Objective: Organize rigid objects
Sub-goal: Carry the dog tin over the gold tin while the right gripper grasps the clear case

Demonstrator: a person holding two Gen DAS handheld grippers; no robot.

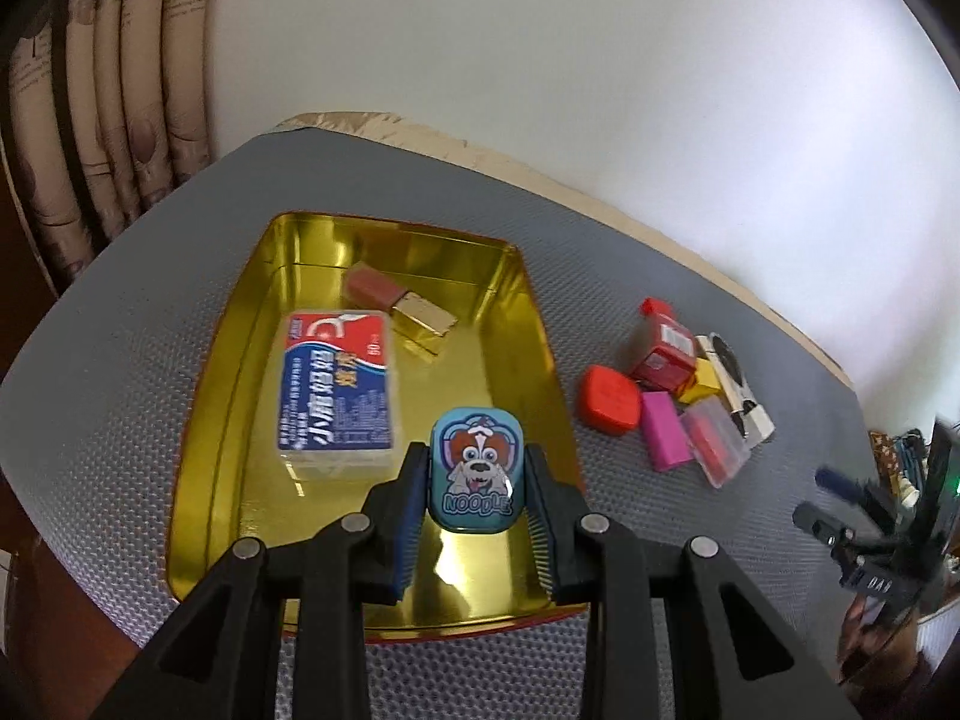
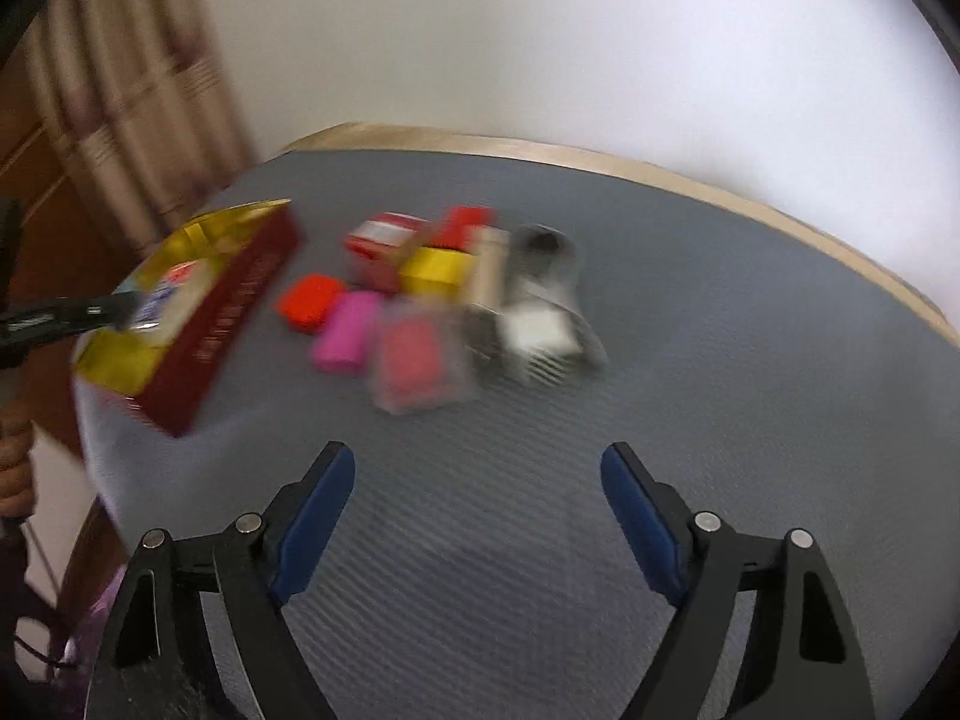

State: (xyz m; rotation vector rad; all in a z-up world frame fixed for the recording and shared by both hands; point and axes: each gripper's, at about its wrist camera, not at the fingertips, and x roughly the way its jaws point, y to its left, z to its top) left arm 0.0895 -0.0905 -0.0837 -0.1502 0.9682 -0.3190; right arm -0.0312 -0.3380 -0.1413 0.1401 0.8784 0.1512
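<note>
A: What is gripped by the left gripper (image 1: 477, 480)?

B: A small blue tin (image 1: 477, 468) with a cartoon dog is clamped by its two long sides between the pads; it is held over the near end of the gold tray (image 1: 534, 312), presumably so that it can be set down on the bare floor there; a blue and red box (image 1: 336, 384) and a lipstick (image 1: 399, 306) are already laid further in.

A: And the right gripper (image 2: 477, 516)?

B: Its jaws are spread wide and nothing is held; it is poised over the grey mat (image 2: 720, 360), short of the pile (image 2: 432, 294) left beside the tray; the next piece is probably to be taken from there, though the blur hides which.
</note>
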